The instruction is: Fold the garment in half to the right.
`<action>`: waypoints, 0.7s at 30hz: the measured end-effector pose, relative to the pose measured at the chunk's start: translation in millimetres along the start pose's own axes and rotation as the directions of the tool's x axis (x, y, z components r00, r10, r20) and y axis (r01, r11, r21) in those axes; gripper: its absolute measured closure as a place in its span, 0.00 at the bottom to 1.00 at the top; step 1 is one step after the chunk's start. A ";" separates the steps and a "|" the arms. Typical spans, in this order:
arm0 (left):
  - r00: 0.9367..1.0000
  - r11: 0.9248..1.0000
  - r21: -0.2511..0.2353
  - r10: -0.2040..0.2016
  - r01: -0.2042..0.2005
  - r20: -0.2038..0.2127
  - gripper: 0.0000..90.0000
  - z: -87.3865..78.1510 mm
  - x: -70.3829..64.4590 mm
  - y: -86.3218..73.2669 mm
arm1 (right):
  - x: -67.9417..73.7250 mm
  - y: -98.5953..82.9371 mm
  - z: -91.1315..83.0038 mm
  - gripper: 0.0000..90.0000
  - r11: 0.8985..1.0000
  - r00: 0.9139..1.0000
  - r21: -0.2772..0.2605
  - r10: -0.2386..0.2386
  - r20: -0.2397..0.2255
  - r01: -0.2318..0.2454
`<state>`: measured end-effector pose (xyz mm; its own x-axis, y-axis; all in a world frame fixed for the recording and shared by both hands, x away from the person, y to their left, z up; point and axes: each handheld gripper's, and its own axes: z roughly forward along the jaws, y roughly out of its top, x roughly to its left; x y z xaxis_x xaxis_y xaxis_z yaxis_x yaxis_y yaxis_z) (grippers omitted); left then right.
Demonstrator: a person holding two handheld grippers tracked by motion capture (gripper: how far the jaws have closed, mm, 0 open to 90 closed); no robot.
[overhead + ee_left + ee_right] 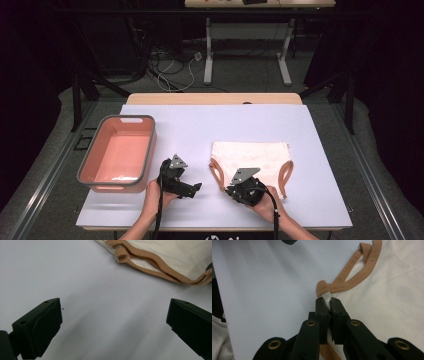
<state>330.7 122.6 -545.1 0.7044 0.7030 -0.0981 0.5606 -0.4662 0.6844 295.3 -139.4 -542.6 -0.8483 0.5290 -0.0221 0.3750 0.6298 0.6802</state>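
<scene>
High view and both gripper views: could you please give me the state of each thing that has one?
Garment: flat on the table, tan-trimmed edge pinched near its left strap.
Bin: upright, nothing in it.
Left gripper: jaws wide apart, holding nothing, pointed at the garment.
Right gripper: jaws shut on the garment's edge.

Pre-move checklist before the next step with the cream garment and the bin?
1. Right gripper shut on the cream garment at its tan-trimmed edge: ok.
2. Left gripper open, nothing between its fingers: ok.
3. Left gripper apart from the garment, bare table under it: ok.
4. Pink bin with nothing in it, at table left: ok.
5. How much cloth sits in the right grasp: cannot tell.
</scene>
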 end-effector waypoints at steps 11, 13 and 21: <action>1.000 1.000 0.005 0.011 -0.011 -0.023 0.00 9.7 4.9 13.6 | -1.6 -1.4 -7.1 0.96 1.000 1.000 -0.023 0.005 -0.004 -0.005; 1.000 1.000 -0.005 0.003 -0.003 -0.022 0.00 11.6 6.2 18.3 | -1.7 -1.6 -7.4 0.96 1.000 1.000 -0.023 0.010 -0.004 -0.010; 0.999 0.999 -0.018 0.025 -0.026 -0.048 0.00 22.1 8.4 35.4 | -1.3 -0.9 -5.7 0.96 1.000 1.000 -0.020 0.002 -0.006 -0.002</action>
<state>366.0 100.1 -537.7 0.6967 0.7159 -0.0463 0.5339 -0.4743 0.7000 293.9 -143.8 -539.0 -0.8496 0.5271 -0.0163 0.3694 0.6169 0.6950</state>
